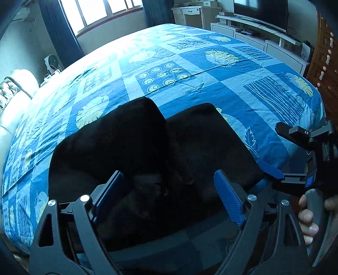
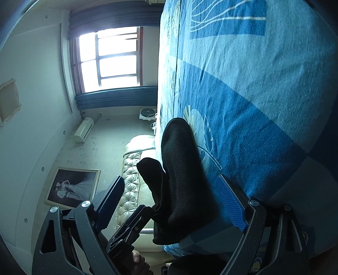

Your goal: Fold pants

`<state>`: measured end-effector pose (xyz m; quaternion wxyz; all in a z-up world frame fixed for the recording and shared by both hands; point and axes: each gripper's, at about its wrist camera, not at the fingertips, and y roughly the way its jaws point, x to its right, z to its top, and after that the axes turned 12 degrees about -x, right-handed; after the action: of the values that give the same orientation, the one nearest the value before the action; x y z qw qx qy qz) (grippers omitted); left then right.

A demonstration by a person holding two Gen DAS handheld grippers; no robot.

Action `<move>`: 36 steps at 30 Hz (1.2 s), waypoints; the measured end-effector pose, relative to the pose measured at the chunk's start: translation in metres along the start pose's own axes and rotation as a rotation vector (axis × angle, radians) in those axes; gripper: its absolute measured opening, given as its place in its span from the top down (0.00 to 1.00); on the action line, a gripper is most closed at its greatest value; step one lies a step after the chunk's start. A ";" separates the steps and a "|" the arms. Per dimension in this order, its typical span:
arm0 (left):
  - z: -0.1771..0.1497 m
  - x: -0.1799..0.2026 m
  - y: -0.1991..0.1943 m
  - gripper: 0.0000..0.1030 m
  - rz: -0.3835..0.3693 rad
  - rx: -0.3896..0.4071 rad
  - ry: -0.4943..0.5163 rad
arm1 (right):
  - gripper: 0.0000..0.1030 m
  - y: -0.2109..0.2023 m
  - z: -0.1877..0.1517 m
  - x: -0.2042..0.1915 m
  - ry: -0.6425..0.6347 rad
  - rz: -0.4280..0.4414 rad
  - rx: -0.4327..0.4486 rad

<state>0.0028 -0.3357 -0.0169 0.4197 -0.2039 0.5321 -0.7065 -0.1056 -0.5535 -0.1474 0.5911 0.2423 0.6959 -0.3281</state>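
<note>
The left gripper (image 1: 169, 196) hangs low over the near edge of the bed with its two blue-padded fingers (image 1: 229, 203) spread wide, and nothing is caught between them. The black pants (image 1: 137, 148) lie just ahead of and under those fingers, on the blue patterned bedsheet (image 1: 190, 63), with the two legs side by side pointing away across the bed. The right gripper (image 2: 171, 203) is turned on its side, so the bed stands like a wall along the right of its view. Its fingers (image 2: 231, 203) are also wide apart and hold nothing; one pad lies against or just above the sheet, the other out in the air. The pants (image 2: 181, 179) sit between them, bunched at the bed's edge. From the left camera, the right gripper (image 1: 293, 156) shows at the right end of the pants, a hand (image 1: 308, 217) on its handle. Beyond the bed are a window (image 1: 95, 12), a cushioned headboard (image 2: 131, 179) and a television (image 1: 262, 12).
</note>
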 end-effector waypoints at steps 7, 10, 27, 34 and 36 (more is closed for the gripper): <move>-0.029 -0.053 -0.028 0.14 -0.093 -0.008 -0.126 | 0.15 0.005 0.001 -0.016 -0.034 -0.123 -0.028; -0.050 -0.089 -0.040 0.10 -0.059 0.026 -0.188 | 0.15 0.003 0.002 -0.045 -0.124 -0.287 0.015; -0.122 -0.202 -0.032 0.10 -0.017 0.010 -0.418 | 0.15 0.162 -0.004 -0.111 -0.360 -0.513 -0.353; -0.129 -0.204 -0.028 0.10 -0.068 0.009 -0.431 | 0.17 0.194 -0.016 -0.112 -0.375 -0.583 -0.423; -0.130 -0.205 -0.029 0.10 -0.072 0.015 -0.432 | 0.32 0.198 -0.018 -0.110 -0.386 -0.618 -0.439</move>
<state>0.0117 -0.0920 -0.0033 0.5001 -0.3663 0.4167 -0.6649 0.0464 -0.4019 -0.0712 0.6218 -0.1751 0.6659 -0.3732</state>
